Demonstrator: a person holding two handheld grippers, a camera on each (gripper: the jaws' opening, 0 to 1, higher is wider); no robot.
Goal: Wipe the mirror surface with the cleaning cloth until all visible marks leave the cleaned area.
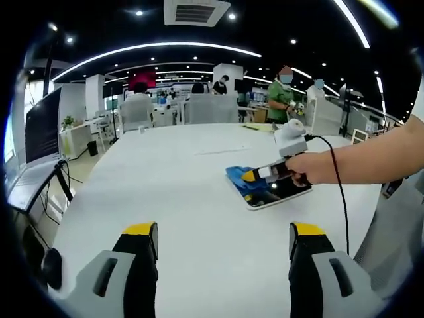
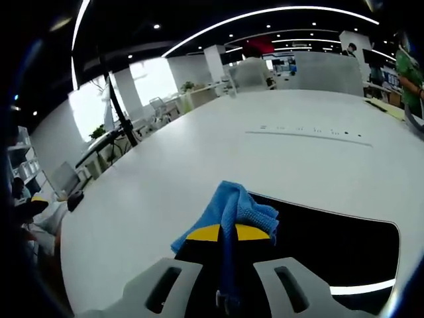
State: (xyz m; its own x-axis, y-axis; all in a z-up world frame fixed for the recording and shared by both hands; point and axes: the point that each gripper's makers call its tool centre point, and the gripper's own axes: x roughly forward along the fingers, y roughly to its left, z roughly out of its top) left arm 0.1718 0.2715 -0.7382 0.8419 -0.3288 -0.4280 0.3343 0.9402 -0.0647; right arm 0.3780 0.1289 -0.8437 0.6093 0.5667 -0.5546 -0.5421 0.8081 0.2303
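Observation:
A flat mirror (image 1: 278,191) with a pale rim lies on the white table (image 1: 165,192); it reads as a dark glossy panel (image 2: 331,252) in the right gripper view. A blue cleaning cloth (image 2: 228,212) rests on the mirror's near-left end. My right gripper (image 2: 227,232) is shut on the cloth, its yellow-tipped jaws closed over the folds. In the left gripper view that right gripper (image 1: 250,176) is held by a hand over the cloth (image 1: 238,179). My left gripper (image 1: 224,228) stands open above bare table, well short of the mirror, with nothing between its jaws.
A laptop (image 1: 40,132) on a stand sits at the table's left edge. Papers (image 1: 222,151) lie farther back on the table. People, chairs and desks stand beyond the far edge. A thin line of marks (image 2: 311,132) crosses the tabletop past the mirror.

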